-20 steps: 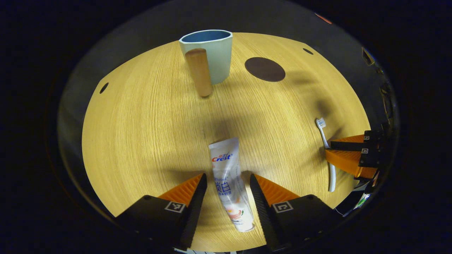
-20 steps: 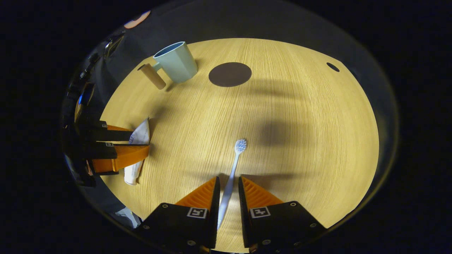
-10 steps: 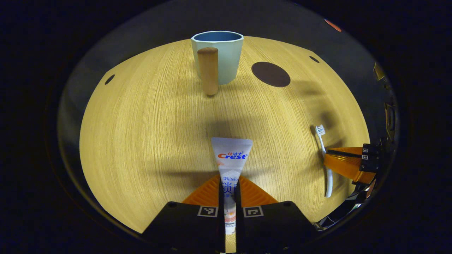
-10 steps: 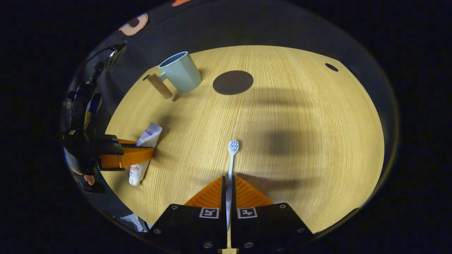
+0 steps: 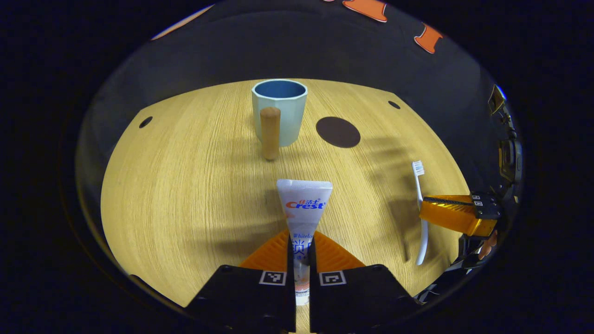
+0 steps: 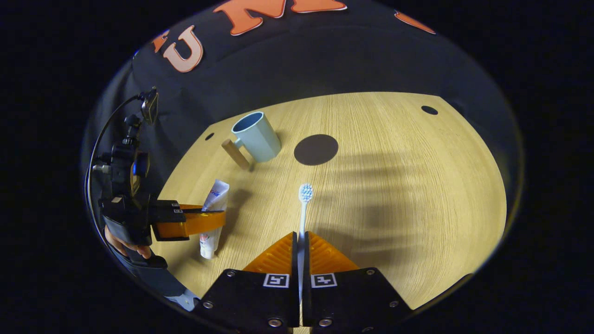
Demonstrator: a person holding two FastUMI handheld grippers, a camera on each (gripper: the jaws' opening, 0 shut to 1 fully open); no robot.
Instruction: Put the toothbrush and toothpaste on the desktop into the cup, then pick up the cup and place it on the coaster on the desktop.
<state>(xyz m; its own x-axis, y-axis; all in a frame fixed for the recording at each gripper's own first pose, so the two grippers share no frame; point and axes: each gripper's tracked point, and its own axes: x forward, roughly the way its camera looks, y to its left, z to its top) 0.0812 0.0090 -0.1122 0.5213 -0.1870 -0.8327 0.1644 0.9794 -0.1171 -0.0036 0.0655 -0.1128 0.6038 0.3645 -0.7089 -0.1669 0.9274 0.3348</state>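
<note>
Both grabs look done, left gripper (image 5: pixel 301 246) clamping the toothpaste (image 5: pixel 304 204), right gripper (image 6: pixel 300 246) pinching the toothbrush (image 6: pixel 304 204), so next carry both to the far cup (image 5: pixel 280 109).

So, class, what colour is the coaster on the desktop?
Dark brown coaster; right gripper view shows it best.

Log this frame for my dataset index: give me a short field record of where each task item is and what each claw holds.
left claw: shut on white toothpaste tube
right claw: shut on white toothbrush with blue bristles
pale blue cup with wooden handle: upright on round wooden desktop, empty
dark brown round coaster: flat, beside cup, bare
stage: both items gripped, neither in cup yet
</note>
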